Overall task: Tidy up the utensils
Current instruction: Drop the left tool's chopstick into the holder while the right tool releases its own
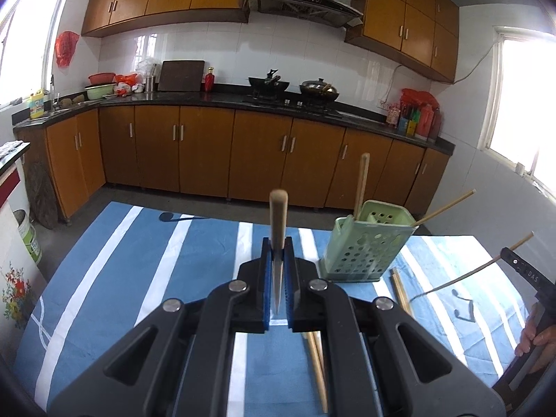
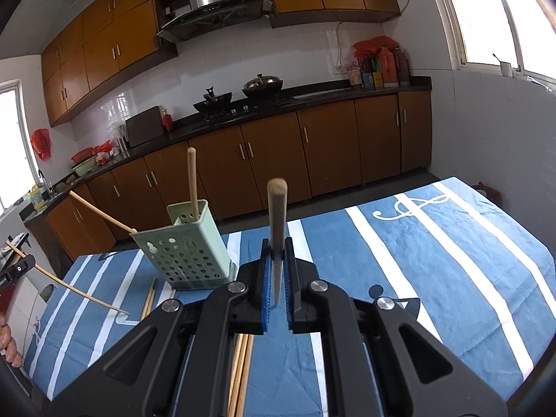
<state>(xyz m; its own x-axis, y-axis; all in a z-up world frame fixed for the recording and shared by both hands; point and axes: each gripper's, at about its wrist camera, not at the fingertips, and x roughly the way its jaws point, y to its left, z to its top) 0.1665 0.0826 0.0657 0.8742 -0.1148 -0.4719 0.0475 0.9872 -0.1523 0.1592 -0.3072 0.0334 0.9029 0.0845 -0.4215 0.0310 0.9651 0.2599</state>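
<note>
My left gripper [image 1: 278,253] is shut on a chopstick [image 1: 278,222] with a wooden top and metal tip, held upright above the blue striped tablecloth [image 1: 139,260]. My right gripper [image 2: 277,253] is shut on a like chopstick [image 2: 277,215]. A pale green perforated utensil holder [image 1: 365,243] stands on the cloth right of the left gripper; in the right wrist view the holder [image 2: 187,246] is left of the gripper. It holds a wooden stick [image 1: 361,184] and a slanting chopstick [image 1: 448,206]. More chopsticks [image 1: 401,292] lie on the cloth beside it.
Wooden chopsticks [image 2: 239,371] lie under the right gripper. The kitchen counter [image 1: 226,99] with woks and brown cabinets runs along the far wall. The table's far edge [image 1: 215,213] drops to the floor. The other gripper's edge [image 1: 528,271] shows at the right.
</note>
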